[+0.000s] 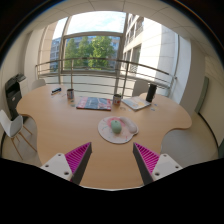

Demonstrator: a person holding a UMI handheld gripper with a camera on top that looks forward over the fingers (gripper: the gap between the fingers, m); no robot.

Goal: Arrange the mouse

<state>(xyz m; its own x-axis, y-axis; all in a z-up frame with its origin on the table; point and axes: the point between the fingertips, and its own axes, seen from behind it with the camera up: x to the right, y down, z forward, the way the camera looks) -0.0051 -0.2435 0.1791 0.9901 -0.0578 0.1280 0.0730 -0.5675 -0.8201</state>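
Pale wood fills most of what I see: a broad table point(60, 125) with a curved outline stretching ahead of my gripper point(111, 158). My fingers stand wide apart with nothing between them, the magenta pads point(77, 156) facing each other across bare tabletop.

The mouse point(116, 126) is a small greenish-white thing lying on a round light mat point(117, 130) that has some pink at its rim. It sits on the table just ahead of my fingers and roughly in line with the gap between them, a little nearer the right finger. I am not touching it; open tabletop separates it from my fingertips.

Beyond the mat, toward the far side of the table, lies a flat rectangular item point(94, 103) with a pinkish and blue surface. To the right of that a dark laptop point(140, 99) stands open, and a small cup-like object point(70, 95) sits further left; I cannot make out what it is. A white chair point(12, 127) stands at the table's left edge. Behind everything a metal railing point(100, 66) runs in front of a large window point(92, 45) with green trees outside.
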